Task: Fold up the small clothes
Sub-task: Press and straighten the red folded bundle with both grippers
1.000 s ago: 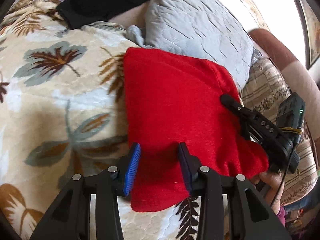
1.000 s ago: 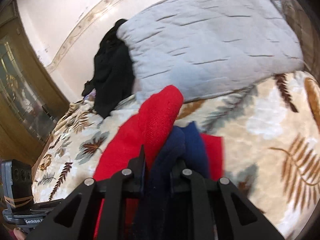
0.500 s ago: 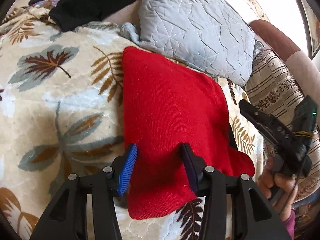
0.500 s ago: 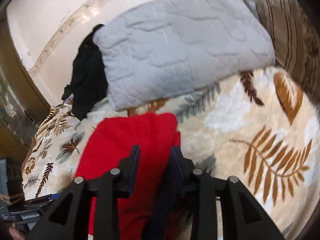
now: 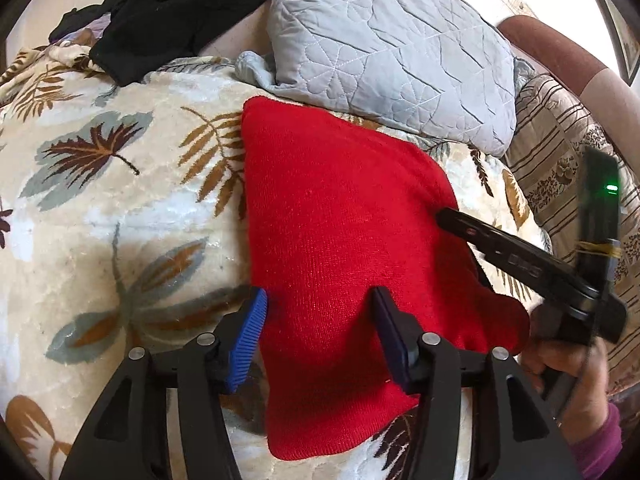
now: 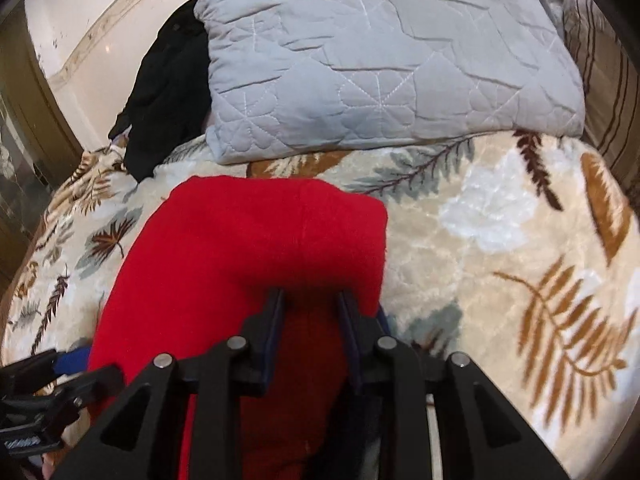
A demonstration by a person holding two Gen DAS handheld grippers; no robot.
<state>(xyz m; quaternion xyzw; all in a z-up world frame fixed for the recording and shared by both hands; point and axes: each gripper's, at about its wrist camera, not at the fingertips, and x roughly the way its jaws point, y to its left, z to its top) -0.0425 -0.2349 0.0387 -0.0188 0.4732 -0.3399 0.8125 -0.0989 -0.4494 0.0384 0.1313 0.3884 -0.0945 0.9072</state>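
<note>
Left wrist view: red garment [image 5: 340, 240] lies folded flat on the leaf-print bed cover [image 5: 120, 208], near a grey pillow [image 5: 392, 48].
Left tool [image 5: 318, 338]: jaws apart, just widened, over the garment's near-left edge.
Right tool [image 6: 310, 334]: narrow gap, just narrowing, red cloth between; grip unclear.

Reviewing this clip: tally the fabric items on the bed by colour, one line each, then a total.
Red: 1, the folded red garment
Black: 1, the black clothing heaped at the back
Grey: 1, the grey quilted pillow
Leaf print: 1, the leaf-print blanket underneath
Brown striped: 1, the striped bedding at the side
Total: 5
</note>
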